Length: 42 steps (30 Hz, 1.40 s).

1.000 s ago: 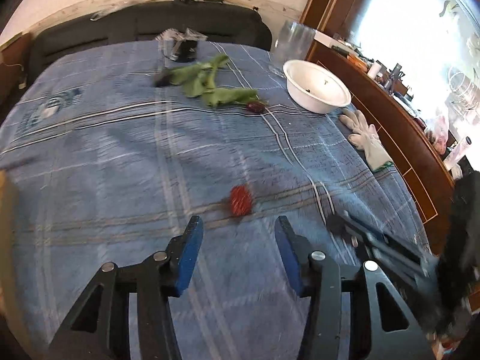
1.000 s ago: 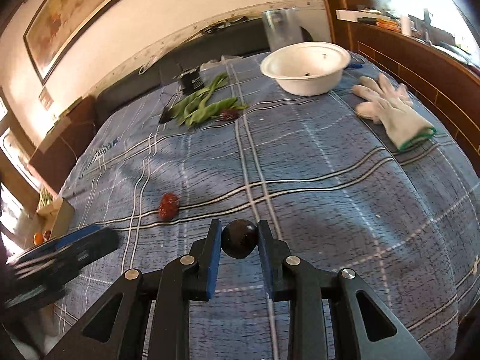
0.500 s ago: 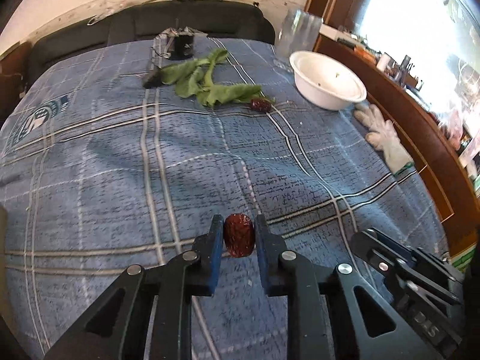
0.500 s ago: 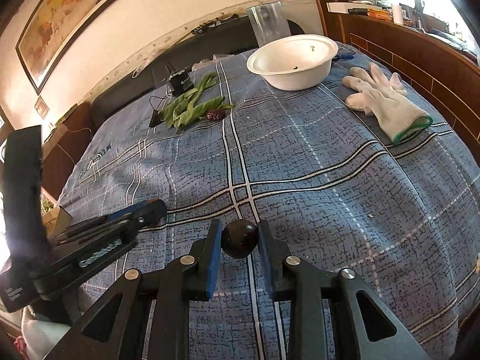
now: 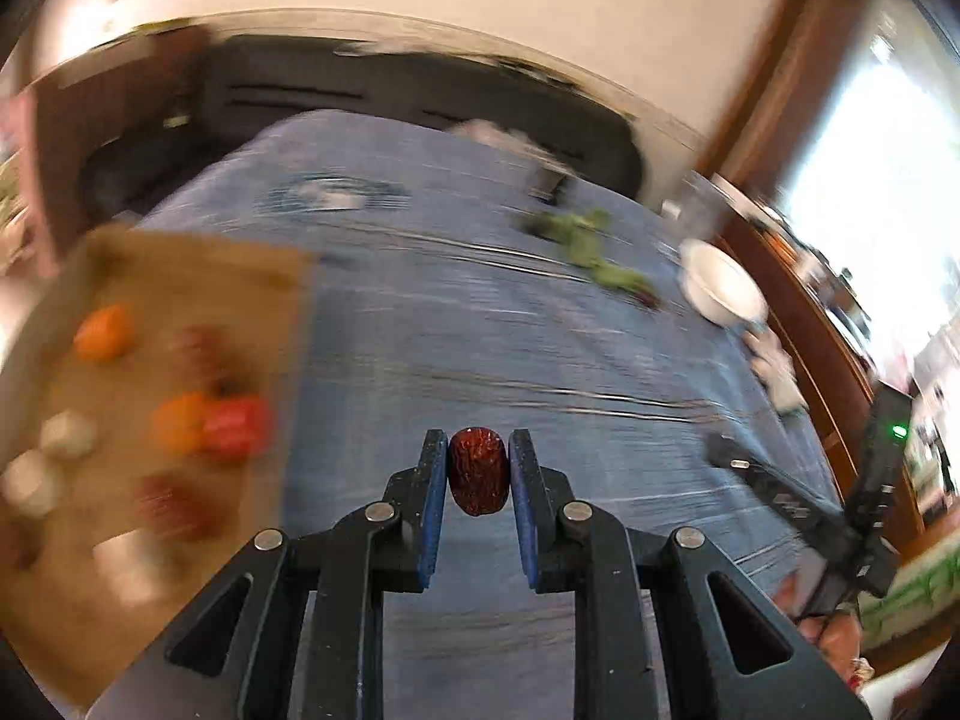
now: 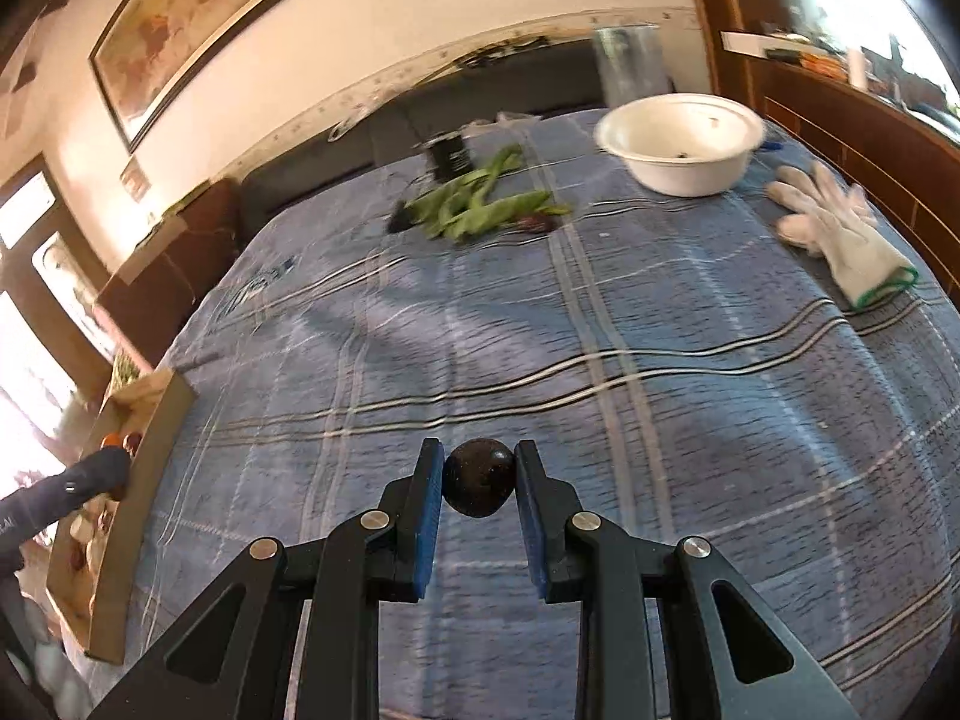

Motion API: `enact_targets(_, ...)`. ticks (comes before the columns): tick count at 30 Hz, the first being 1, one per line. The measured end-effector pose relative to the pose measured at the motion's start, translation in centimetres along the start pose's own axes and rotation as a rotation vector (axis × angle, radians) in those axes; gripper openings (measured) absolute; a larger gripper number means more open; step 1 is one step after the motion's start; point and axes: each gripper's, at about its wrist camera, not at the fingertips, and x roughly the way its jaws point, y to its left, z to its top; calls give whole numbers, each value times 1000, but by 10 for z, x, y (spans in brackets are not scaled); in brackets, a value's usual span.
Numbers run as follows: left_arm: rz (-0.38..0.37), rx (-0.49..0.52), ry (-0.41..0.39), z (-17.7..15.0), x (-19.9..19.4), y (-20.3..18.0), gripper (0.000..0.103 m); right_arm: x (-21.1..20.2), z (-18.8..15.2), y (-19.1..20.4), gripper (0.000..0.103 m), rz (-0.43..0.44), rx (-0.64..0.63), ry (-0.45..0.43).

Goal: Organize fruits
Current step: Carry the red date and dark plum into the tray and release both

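My left gripper [image 5: 478, 456] is shut on a wrinkled red date [image 5: 478, 471] and holds it above the blue checked tablecloth [image 5: 480, 324]. To its left is a brown cardboard box [image 5: 180, 276] holding blurred orange, red and pale fruits [image 5: 204, 420]. My right gripper [image 6: 479, 468] is shut on a dark round fruit [image 6: 479, 485] above the cloth. The box also shows in the right wrist view [image 6: 150, 450] at the far left, with the left gripper's tip over it. Another dark red fruit [image 6: 540, 222] lies by the green pods [image 6: 480, 207].
A white bowl [image 6: 681, 147] and a clear jar [image 6: 630, 66] stand at the far right. White gloves [image 6: 840, 234] lie by the right edge. A small dark object [image 6: 447, 156] lies behind the pods. A dark sofa runs along the far side.
My left gripper closed on the red date, lifted it and swung left toward the cardboard box. My right gripper keeps its dark fruit and has turned slightly left.
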Motion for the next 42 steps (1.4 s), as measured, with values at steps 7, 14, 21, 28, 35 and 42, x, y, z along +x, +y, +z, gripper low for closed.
enact_targets(7,170,-177,-56,-19,-53,110,20,-6,-10,89,26,154,-111,46)
enact_targets(14,239,-218,-48,-33,-62,152,20,8,-31,197,27,292,-280,124)
enact_targets(21,270,-205,-17,-44,-55,168,20,29,-60,267,27,335,-404,181)
enact_targets(28,269,-236,-11,-49,-55,180,20,49,-84,295,27,310,-485,214)
enact_targets(35,245,-254,-25,-50,-63,182,30,56,-96,305,28,246,-554,174)
enact_targets(42,234,-264,-58,-47,-80,178,50,52,-96,306,29,258,-555,169)
